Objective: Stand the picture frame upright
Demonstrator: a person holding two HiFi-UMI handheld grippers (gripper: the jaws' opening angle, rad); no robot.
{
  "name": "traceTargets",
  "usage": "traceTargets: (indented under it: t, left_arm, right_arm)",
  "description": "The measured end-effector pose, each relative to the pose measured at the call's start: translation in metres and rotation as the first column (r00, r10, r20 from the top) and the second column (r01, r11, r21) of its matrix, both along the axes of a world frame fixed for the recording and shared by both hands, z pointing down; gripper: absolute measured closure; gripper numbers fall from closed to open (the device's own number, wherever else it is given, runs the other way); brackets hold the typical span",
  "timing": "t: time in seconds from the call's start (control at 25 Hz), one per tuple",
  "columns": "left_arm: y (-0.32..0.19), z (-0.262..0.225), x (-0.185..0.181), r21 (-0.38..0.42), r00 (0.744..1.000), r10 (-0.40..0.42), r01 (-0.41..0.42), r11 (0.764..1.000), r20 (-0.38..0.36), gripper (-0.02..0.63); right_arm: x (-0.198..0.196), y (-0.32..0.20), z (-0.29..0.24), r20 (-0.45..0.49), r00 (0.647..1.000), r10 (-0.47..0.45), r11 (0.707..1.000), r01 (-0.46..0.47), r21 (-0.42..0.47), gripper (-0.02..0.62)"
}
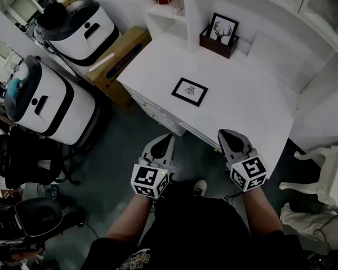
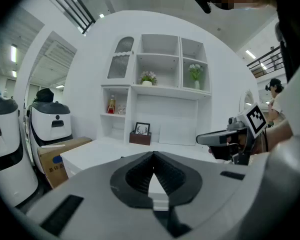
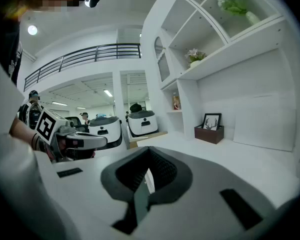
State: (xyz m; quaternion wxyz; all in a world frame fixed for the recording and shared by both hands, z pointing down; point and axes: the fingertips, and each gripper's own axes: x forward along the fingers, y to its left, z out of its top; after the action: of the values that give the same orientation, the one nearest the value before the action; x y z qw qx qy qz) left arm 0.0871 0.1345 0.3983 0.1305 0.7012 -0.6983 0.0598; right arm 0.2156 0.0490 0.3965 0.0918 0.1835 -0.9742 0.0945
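The picture frame (image 1: 189, 91) lies flat, face up, near the middle of the white tabletop (image 1: 248, 100), well apart from a second, antler-print frame (image 1: 223, 28) that stands upright in a dark brown box (image 1: 217, 44) at the back by the shelves. Both hand-held grippers hover off the near edge of the tabletop, above the dark floor and short of the flat frame. The left hand-held gripper (image 1: 164, 139) and the right hand-held gripper (image 1: 227, 135) each have their jaws pressed fully together with nothing between them.
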Motion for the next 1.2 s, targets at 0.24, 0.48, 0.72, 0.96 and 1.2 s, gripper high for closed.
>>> traceTargets:
  t: [0.24, 0.48, 0.72, 0.96, 1.2]
  left_arm:
    - [-0.002, 0.0, -0.002, -0.001, 1.0, 0.002, -0.002, 1.0, 0.001, 0.6]
    - [0.0, -0.002, -0.006, -0.005, 1.0, -0.001, 0.001, 1.0, 0.009, 0.6]
    - [0.007, -0.006, -0.019, -0.002, 1.0, -0.019, 0.019, 1.0, 0.013, 0.6]
    - [0.016, -0.004, -0.036, -0.025, 1.0, -0.009, 0.009, 1.0, 0.013, 0.6]
    - [0.016, -0.001, -0.055, -0.032, 1.0, 0.019, -0.019, 0.999, 0.0, 0.6]
  right_arm:
    - [-0.003, -0.003, -0.002, 0.007, 1.0, 0.0, 1.0, 0.0, 0.016, 0.592]
    - [-0.009, -0.004, -0.001, 0.009, 1.0, -0.001, 1.0, 0.001, 0.019, 0.591]
    - [-0.021, -0.004, 0.0, 0.007, 1.0, -0.005, 1.0, 0.005, 0.014, 0.591]
    - [-0.039, 0.0, 0.0, 0.002, 1.0, 0.01, 1.0, -0.01, 0.002, 0.592]
    - [-0.057, 0.001, 0.001, -0.003, 0.999, 0.043, 0.999, -0.043, -0.007, 0.592]
